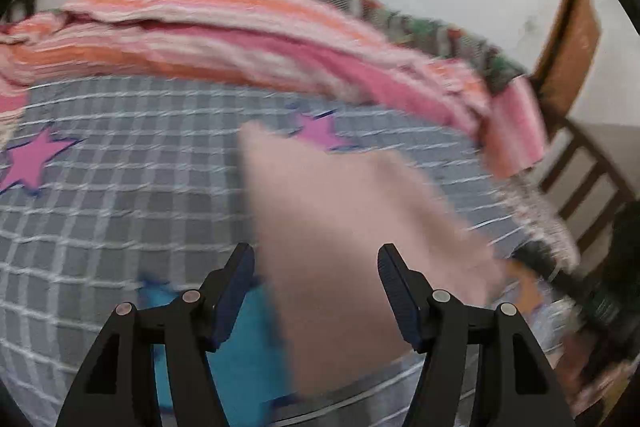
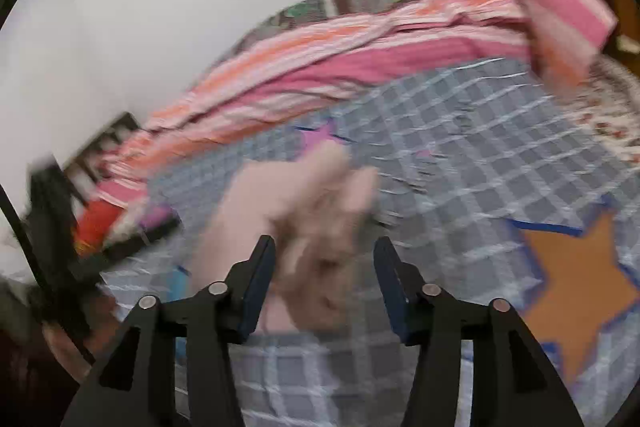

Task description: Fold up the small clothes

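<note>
A small pale pink garment (image 1: 352, 227) lies on a grey checked bedsheet (image 1: 120, 187) with coloured stars. My left gripper (image 1: 316, 255) is open, its jaws wide apart just above the garment's near part. In the right wrist view the same pink garment (image 2: 304, 211) lies bunched and rumpled on the sheet (image 2: 480, 167). My right gripper (image 2: 324, 247) is open, its jaws on either side of the rumpled cloth without closing on it. Both views are blurred by motion.
A pink and orange striped blanket (image 1: 248, 39) is heaped along the far side of the bed, also in the right wrist view (image 2: 360, 55). A wooden chair (image 1: 576, 131) stands past the bed's right edge. Dark objects (image 2: 60, 219) sit at the left.
</note>
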Demonstrator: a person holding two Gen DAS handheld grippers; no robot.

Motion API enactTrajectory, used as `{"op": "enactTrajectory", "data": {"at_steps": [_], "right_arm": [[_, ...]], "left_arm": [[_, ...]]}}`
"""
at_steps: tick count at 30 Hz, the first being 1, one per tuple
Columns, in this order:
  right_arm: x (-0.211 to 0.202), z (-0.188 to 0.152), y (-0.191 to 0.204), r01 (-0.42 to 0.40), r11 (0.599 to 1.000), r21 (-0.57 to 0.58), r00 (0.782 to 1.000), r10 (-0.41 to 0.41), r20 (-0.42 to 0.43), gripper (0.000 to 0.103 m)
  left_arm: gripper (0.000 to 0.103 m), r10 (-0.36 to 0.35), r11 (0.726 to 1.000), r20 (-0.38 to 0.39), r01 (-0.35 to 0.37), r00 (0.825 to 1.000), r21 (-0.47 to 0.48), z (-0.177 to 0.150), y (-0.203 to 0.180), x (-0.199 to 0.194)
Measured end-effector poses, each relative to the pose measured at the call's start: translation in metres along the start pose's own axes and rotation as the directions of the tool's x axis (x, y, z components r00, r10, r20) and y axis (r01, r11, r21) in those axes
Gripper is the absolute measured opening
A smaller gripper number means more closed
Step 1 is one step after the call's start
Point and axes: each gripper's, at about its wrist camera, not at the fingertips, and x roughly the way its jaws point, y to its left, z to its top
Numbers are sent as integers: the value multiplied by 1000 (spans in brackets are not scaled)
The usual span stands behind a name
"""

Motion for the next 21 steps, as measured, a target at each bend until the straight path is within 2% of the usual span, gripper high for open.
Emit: {"op": "enactTrajectory", "data": {"at_steps": [2,5,7,8,9,10,12,14,16,17,19,21], "right_arm": [[23,5,6,-18,1000,19,1000,18,-15,51],[57,7,9,35,999,42,998,-32,-55,49],[77,8,11,71,997,18,993,-69,-91,23],[81,8,15,69,997,-23,994,-71,-88,18],[73,7,17,57,997,-47,997,-59,-49,16],[55,7,18,20,998,-59,999,-18,26,15],[29,2,13,-41,998,-44,992,46,118,15],[27,-8,5,28,999,-28,993,-25,116,15],[48,-20,-13,87,996,22,996,-87,10,15],[55,-26,-24,82,994,73,996,-80,-30,16],[55,-27,-38,43,988,150,999,-38,-38,23],[53,-19,-44,16,983,185,999,-9,-34,51]], "left_arm": [[62,19,999,-25,-20,999,-27,-9,20,2],[62,-6,997,-37,3,999,-83,-18,38,5],[62,-22,994,-34,19,999,-104,-18,44,7],[62,-27,994,-33,23,999,-109,-19,48,6],[62,-32,993,-30,29,999,-111,-18,50,6],[62,-40,993,-24,37,999,-109,-18,51,4],[62,-44,994,-8,43,999,-101,-21,54,2],[62,-53,993,-3,52,999,-104,-20,55,4],[62,-66,991,-10,64,998,-117,-17,56,9],[62,-69,990,-15,66,998,-122,-16,57,12],[62,-75,990,-11,73,997,-123,-14,57,12],[62,-76,990,-2,76,997,-117,-13,59,10]]}}
